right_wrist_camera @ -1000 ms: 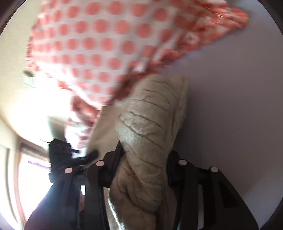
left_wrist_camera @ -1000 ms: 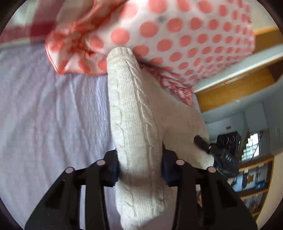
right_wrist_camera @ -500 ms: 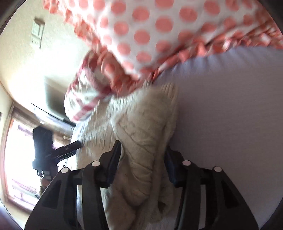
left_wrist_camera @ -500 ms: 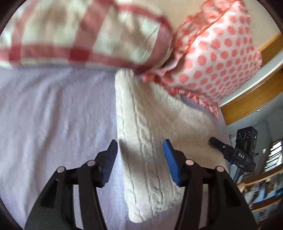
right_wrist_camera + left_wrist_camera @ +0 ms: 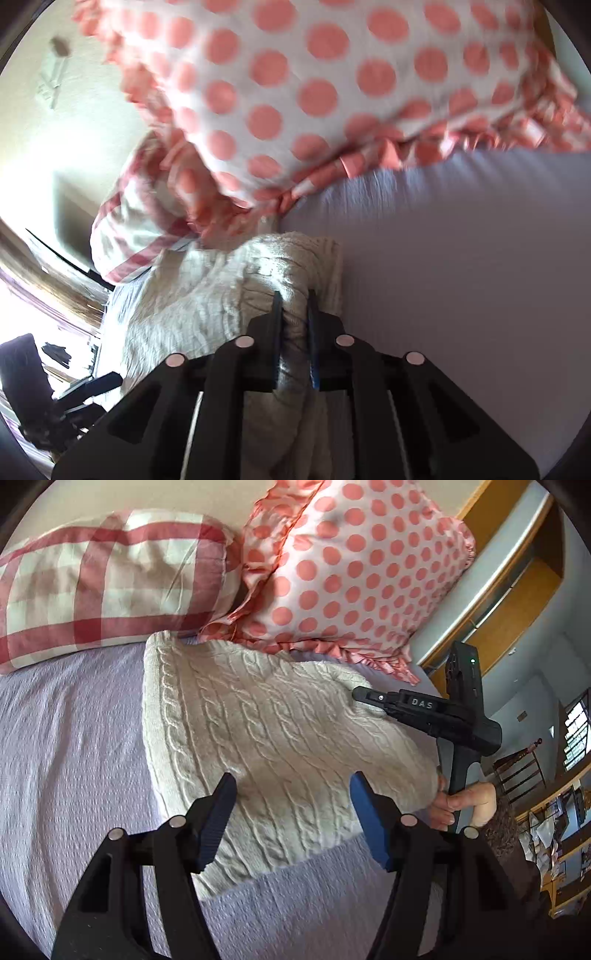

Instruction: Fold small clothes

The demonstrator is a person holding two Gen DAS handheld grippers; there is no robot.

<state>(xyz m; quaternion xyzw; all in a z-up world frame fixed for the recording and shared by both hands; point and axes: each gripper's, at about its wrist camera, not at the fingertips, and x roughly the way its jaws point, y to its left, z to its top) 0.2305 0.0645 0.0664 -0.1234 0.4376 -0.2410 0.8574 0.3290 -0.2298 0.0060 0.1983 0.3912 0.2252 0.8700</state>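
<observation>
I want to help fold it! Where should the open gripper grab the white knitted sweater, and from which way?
Probably the near corner of the sweater, just ahead of the open left gripper. The edge lies flat on the purple bedspread, so slide in low from the front. The right gripper pinches the far side.

Cream cable-knit sweater [image 5: 266,738] centre frame on lilac bedspread [image 5: 66,760]; red-and-white check pillow [image 5: 110,576] upper left, coral-dotted white pillow [image 5: 354,572] upper right.

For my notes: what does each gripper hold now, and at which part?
The right gripper pinches the cream sweater at a bunched fold on its edge. The left gripper is open, holding nothing.
</observation>
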